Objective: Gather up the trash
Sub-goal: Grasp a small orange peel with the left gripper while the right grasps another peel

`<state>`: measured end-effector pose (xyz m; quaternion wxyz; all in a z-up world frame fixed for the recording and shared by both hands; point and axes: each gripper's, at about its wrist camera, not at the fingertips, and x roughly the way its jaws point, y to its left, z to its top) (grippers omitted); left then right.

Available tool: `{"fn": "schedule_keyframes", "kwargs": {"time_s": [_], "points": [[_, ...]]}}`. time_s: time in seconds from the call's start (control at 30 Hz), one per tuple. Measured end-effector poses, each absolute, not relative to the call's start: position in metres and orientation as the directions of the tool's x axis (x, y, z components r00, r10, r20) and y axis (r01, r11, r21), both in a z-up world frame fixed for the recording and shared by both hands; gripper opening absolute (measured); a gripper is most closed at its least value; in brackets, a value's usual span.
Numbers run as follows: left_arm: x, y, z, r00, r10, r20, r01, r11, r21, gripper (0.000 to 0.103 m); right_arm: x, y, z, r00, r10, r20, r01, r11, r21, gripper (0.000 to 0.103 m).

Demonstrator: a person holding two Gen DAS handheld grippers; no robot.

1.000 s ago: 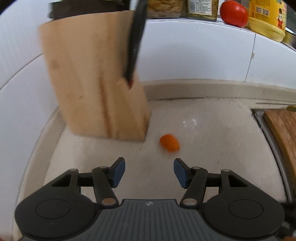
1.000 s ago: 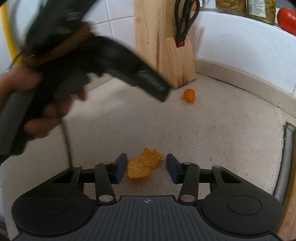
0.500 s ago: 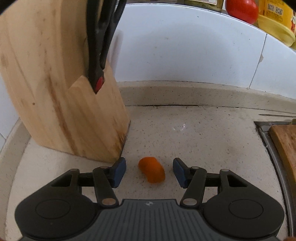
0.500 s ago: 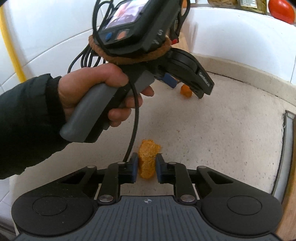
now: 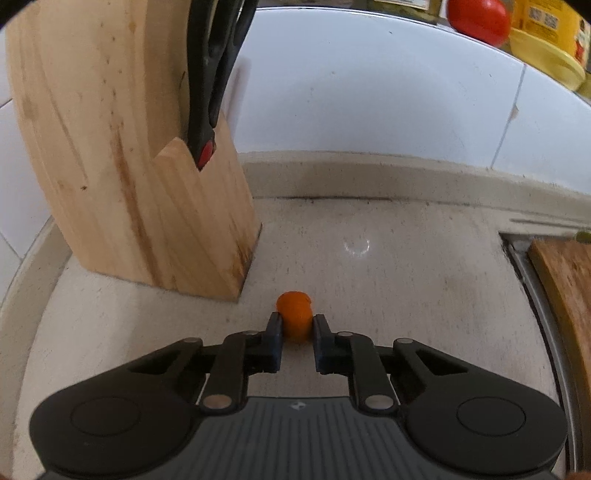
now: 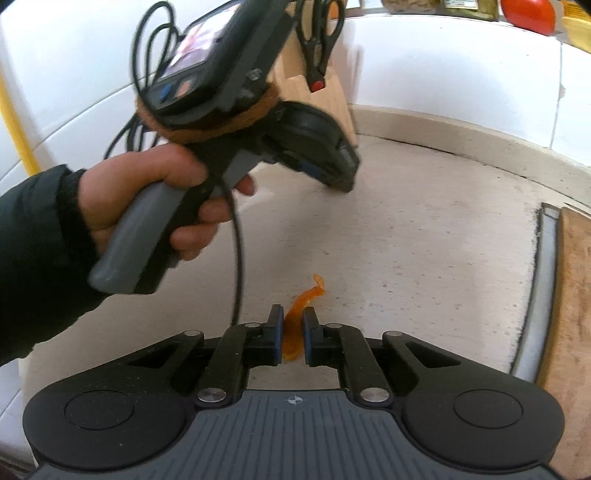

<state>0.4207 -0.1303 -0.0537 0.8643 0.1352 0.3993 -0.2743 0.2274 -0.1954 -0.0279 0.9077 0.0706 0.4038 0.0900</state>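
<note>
Left tongs (image 5: 297, 325) are pinching a small orange peel chunk (image 5: 294, 314) between the blue pads, jaws having just been closing onto it, chunk sitting on the speckled tabletop (image 5: 406, 266) just beside the front corner of the wooden knife block (image 5: 122, 166). Black scissors (image 5: 214, 81) are sticking out of the block's slot. Right tongs (image 6: 293, 325) are also gripping, jaws nearly together and having just been closing on a thin orange peel strip (image 6: 301, 310), which is squashed upright between the pads with its curled end poking out ahead, low over the tabletop near the front edge. In the right wrist view the person's left hand (image 6: 147, 195), dark sleeve, is holding the other tool by its grey handle, pointing it down toward the block. A wooden cutting board (image 6: 572, 295) is lying at the right. A tomato (image 5: 478, 14) is sitting on the ledge above the white backsplash.
</note>
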Motion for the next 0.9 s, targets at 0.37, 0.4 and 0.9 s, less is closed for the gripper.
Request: {"fn": "schedule_keyframes", "kwargs": {"time_s": [0.37, 0.4, 0.9], "points": [[0.362, -0.081, -0.046, 0.552, -0.304, -0.776, 0.529, 0.847, 0.045, 0.012, 0.218, -0.212, -0.029, 0.668, 0.155, -0.728, -0.021, 0.982, 0.189, 0.013], [0.356, -0.076, -0.046, 0.556, -0.298, -0.776, 0.519, 0.854, 0.044, 0.012, 0.217, -0.213, -0.029, 0.669, 0.151, -0.728, -0.02, 0.982, 0.185, 0.013], [0.293, -0.016, -0.05, 0.577, -0.22, -0.786, 0.386, 0.922, 0.025, 0.012, 0.211, -0.181, -0.029, 0.654, 0.21, -0.727, -0.135, 0.978, 0.16, 0.005]]}}
